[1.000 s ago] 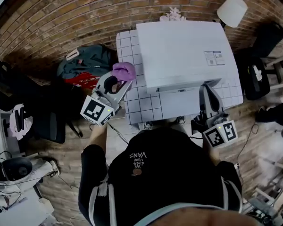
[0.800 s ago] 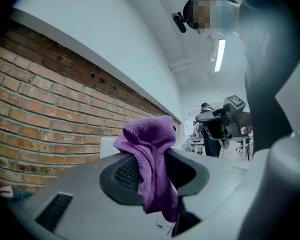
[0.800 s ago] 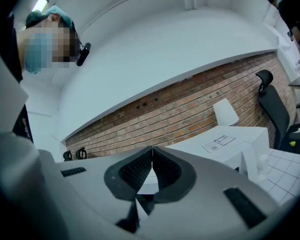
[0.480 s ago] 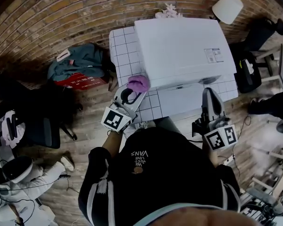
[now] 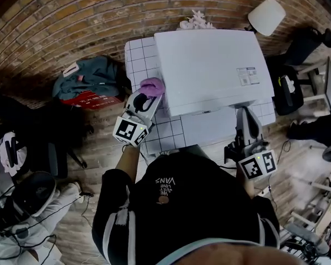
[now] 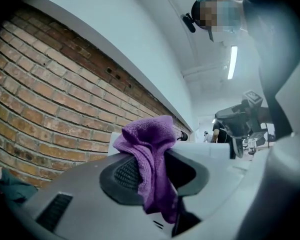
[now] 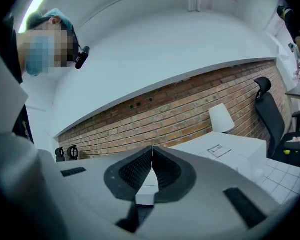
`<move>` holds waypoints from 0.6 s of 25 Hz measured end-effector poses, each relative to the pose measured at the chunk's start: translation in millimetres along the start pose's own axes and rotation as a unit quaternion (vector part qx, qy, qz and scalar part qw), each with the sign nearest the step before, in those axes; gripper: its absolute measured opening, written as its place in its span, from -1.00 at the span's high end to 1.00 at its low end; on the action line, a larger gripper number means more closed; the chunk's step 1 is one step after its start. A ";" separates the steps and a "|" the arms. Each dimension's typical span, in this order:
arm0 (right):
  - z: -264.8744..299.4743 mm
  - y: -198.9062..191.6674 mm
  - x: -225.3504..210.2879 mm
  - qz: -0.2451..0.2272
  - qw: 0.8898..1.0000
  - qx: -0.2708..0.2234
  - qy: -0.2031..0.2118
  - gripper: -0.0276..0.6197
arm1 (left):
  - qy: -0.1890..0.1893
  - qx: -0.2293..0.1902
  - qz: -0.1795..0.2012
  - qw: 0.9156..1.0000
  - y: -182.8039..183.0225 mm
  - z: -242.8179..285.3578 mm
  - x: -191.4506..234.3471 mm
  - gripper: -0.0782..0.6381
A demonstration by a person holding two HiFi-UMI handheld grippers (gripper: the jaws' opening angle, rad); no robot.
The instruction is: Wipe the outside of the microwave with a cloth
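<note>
The white microwave [image 5: 209, 65] stands on the gridded bench [image 5: 138, 59]. The purple cloth [image 5: 151, 85] is at its left side near the front corner, pinched between the closed jaws of the left tongs [image 5: 148, 95]. The right tongs [image 5: 246, 115], jaws pressed together on nothing, hang at the microwave's front right.

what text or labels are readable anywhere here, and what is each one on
"VANS": upside down on the person's black top; smaller lines beside it too small to read.
The sticker on the microwave top: too small to read.
The red item beside the bag: white print, blurred.
The marker cubes on left tool and right tool: patterns, no words.
</note>
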State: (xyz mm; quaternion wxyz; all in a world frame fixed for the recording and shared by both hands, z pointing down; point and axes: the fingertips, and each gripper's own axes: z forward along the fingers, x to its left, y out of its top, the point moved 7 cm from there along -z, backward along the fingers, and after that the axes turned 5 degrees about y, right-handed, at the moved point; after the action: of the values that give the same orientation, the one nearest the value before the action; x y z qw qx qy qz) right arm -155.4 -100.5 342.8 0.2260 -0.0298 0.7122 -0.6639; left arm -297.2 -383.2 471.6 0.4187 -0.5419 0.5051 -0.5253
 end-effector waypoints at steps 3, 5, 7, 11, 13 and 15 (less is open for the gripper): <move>5.7 5.0 -10.8 -0.002 1.000 0.003 -0.003 0.91 | 0.015 -0.003 0.008 1.000 -1.0 19.4 22.3 0.41; 9.8 7.0 -19.0 -0.002 1.000 0.007 -0.004 0.91 | 0.025 -0.005 0.013 1.000 -1.2 35.3 38.4 0.41; 14.2 8.0 -27.3 -0.002 1.000 0.011 -0.004 0.91 | 0.034 -0.006 0.018 0.999 -1.1 52.5 55.2 0.41; 24.1 9.5 -41.3 0.001 1.000 0.019 -0.003 0.91 | 0.054 -0.001 0.026 0.998 0.6 85.4 90.3 0.41; 29.1 11.0 -46.4 0.002 1.000 0.022 -0.002 0.91 | 0.062 0.002 0.030 0.998 4.0 99.3 105.2 0.41; 33.2 12.6 -51.2 0.003 1.000 0.024 -0.002 0.91 | 0.067 0.006 0.035 0.997 7.9 111.4 117.4 0.41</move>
State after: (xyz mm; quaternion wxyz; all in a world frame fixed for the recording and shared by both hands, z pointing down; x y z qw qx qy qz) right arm -94.3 -112.4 344.6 0.2297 -0.0235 0.6955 -0.6804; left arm -194.8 -508.7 470.1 0.4052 -0.4850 0.5478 -0.5483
